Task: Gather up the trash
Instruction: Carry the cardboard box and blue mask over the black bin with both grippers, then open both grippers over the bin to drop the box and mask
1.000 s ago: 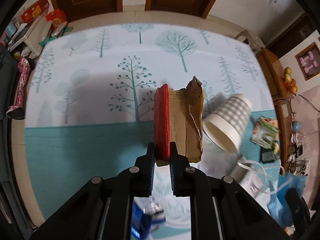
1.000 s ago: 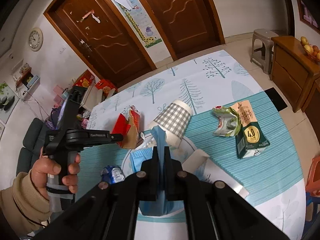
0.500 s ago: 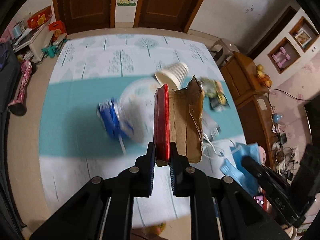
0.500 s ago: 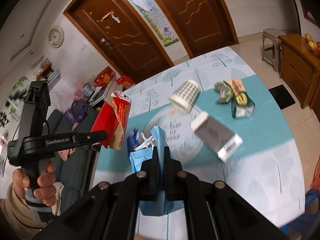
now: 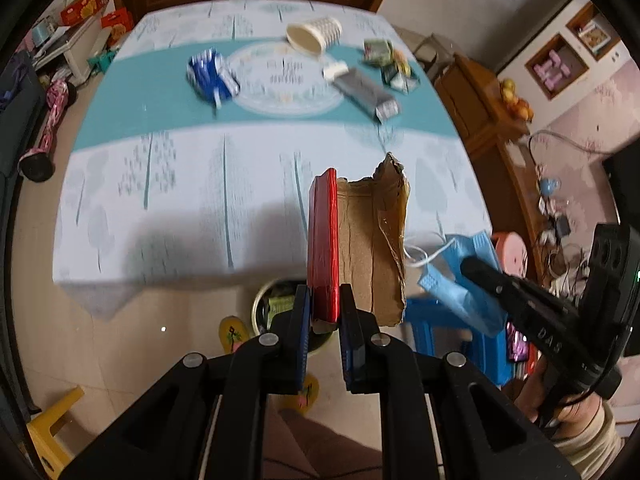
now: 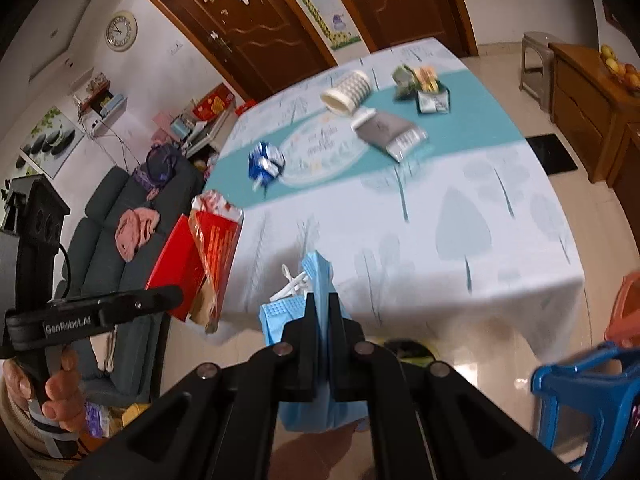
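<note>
Left gripper is clamped on the red carton, holding it above the bin on the floor. Right gripper pinches the blue mask just off the table edge; a cup lies on the table.

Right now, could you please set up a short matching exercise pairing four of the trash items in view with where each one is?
Things:
1. red carton
2. blue face mask
3. checked paper cup
4. crushed blue carton

Places:
a. on its side on the table
b. in the right gripper
c. in the left gripper
d. on the teal stripe

Pairs: 1-c, 2-b, 3-a, 4-d
</note>
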Action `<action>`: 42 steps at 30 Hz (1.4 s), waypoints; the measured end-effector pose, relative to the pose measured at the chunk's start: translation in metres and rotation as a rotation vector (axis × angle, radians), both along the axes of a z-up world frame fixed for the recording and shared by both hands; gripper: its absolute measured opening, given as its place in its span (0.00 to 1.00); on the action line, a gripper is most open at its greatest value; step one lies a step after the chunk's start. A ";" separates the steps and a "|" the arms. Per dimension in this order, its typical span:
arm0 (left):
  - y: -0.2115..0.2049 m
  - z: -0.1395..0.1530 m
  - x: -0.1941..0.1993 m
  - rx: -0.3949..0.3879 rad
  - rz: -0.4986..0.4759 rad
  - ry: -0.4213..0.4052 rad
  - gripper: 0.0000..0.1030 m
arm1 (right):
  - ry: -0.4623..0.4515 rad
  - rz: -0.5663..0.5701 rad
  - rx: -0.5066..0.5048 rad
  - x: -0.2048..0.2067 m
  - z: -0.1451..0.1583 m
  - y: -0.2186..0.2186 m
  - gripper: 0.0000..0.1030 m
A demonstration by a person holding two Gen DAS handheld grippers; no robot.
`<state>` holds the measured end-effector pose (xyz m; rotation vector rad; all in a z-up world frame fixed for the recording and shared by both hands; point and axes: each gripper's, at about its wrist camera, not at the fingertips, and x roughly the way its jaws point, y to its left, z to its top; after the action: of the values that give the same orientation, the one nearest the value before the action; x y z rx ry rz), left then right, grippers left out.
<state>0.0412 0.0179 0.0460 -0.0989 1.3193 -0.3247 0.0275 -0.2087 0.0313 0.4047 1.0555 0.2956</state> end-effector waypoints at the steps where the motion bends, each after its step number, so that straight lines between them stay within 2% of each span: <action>1: -0.001 -0.004 -0.008 0.009 -0.008 0.010 0.10 | 0.012 -0.001 0.002 -0.005 -0.004 0.000 0.02; 9: -0.017 -0.038 -0.041 0.100 -0.104 0.030 0.11 | 0.114 -0.021 0.003 -0.031 -0.046 0.006 0.02; 16: -0.024 -0.094 -0.062 0.123 -0.181 0.118 0.11 | 0.203 -0.079 -0.009 -0.045 -0.095 0.013 0.02; 21: -0.026 -0.155 -0.071 0.138 -0.237 0.168 0.11 | 0.265 -0.141 -0.026 -0.054 -0.144 0.017 0.03; 28: -0.030 -0.260 -0.063 0.153 -0.259 0.202 0.12 | 0.331 -0.251 -0.042 -0.059 -0.240 0.021 0.03; 31: -0.035 -0.299 -0.056 0.153 -0.274 0.193 0.16 | 0.345 -0.285 -0.037 -0.057 -0.276 0.023 0.03; 35: -0.040 -0.340 -0.048 0.168 -0.292 0.181 0.29 | 0.364 -0.308 -0.036 -0.053 -0.323 0.025 0.06; 37: -0.041 -0.355 -0.044 0.179 -0.295 0.186 0.33 | 0.376 -0.315 -0.033 -0.050 -0.344 0.026 0.06; 39: -0.041 -0.368 -0.040 0.194 -0.294 0.180 0.48 | 0.387 -0.311 -0.033 -0.047 -0.360 0.028 0.06; 41: -0.041 -0.374 -0.037 0.209 -0.285 0.167 0.55 | 0.408 -0.309 -0.053 -0.044 -0.373 0.029 0.06; 42: -0.041 -0.378 -0.037 0.211 -0.280 0.165 0.56 | 0.420 -0.309 -0.054 -0.043 -0.378 0.029 0.09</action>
<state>0.0038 -0.0235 -0.3315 0.2438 1.5259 -0.4188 -0.0158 -0.1798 -0.3471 0.5885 1.3862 -0.1004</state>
